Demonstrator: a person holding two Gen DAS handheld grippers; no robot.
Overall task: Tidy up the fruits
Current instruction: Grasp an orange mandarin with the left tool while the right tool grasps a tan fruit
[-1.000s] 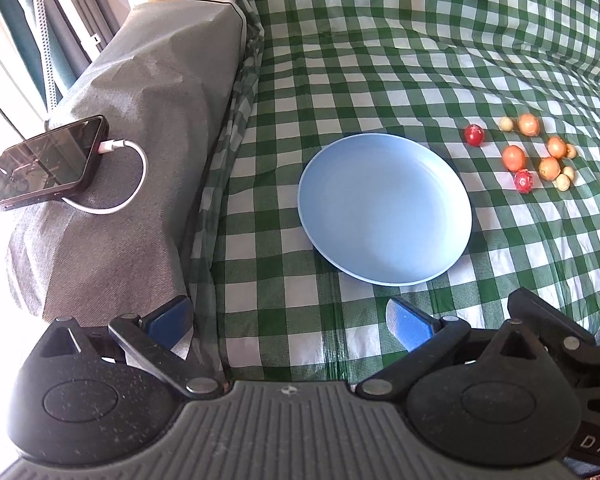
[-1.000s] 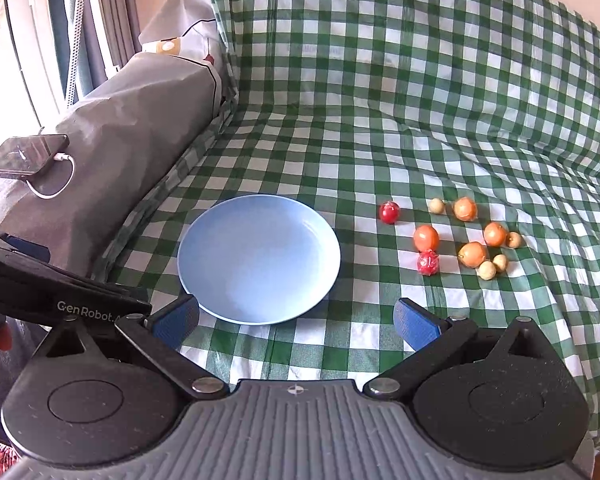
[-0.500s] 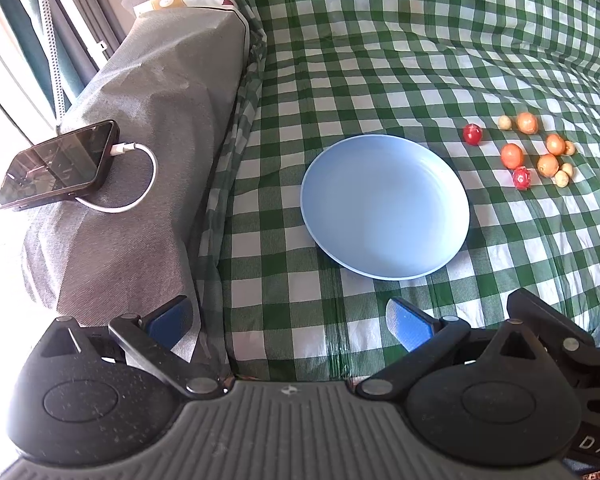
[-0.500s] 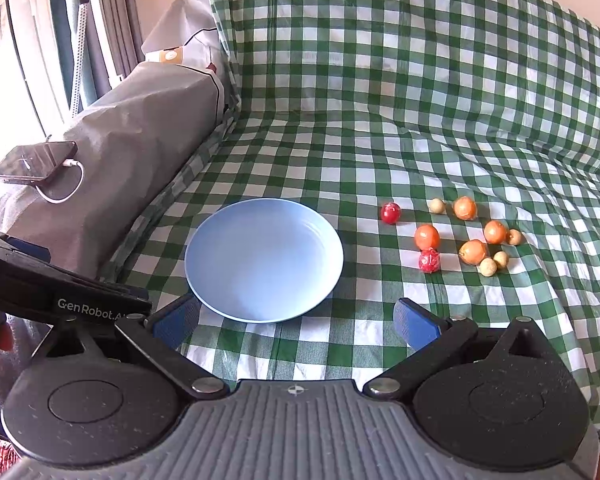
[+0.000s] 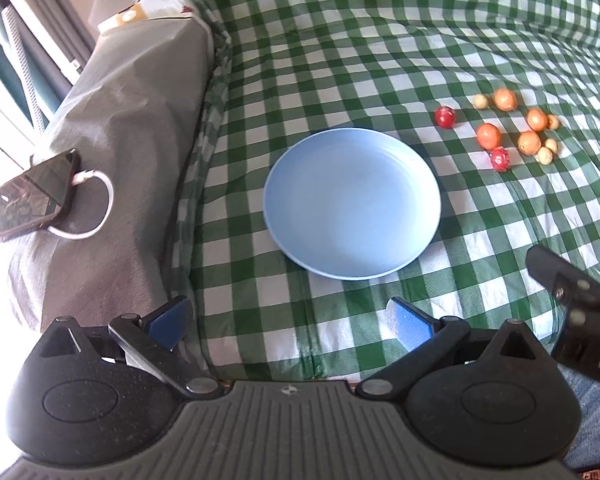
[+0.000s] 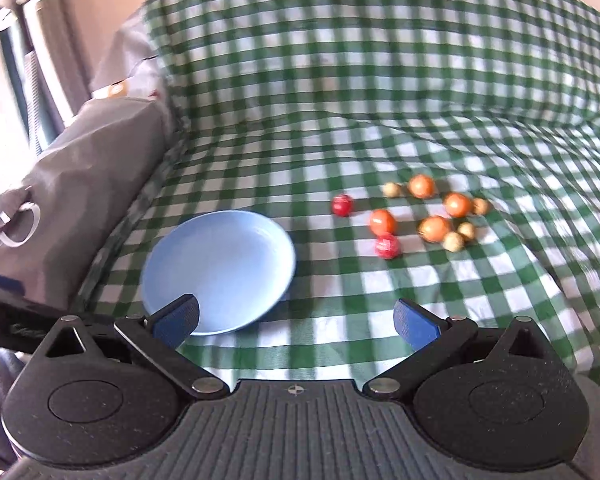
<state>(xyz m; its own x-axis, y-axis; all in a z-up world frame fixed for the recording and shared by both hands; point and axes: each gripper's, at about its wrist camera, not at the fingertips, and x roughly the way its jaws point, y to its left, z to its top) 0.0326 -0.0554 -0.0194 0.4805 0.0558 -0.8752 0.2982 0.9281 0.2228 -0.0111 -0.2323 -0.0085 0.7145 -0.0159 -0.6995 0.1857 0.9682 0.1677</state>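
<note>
Right wrist view: green checked cloth (image 6: pixel 380 120) over a sofa, grey armrest (image 6: pixel 80 168) at its left edge. Blue plate (image 6: pixel 220 268) mid-seat, bare. Fruits (image 6: pixel 420 216) clustered just right of it: oranges, two red ones, small tan ones, none on the plate. Right gripper (image 6: pixel 296 320) spread wide, empty, hanging short of them. Left gripper (image 5: pixel 290 320) also wide, empty, near the front edge. Likely first pick: take the nearest red fruit (image 6: pixel 387 245), squeeze gently, since round ones roll on soft cloth.
</note>
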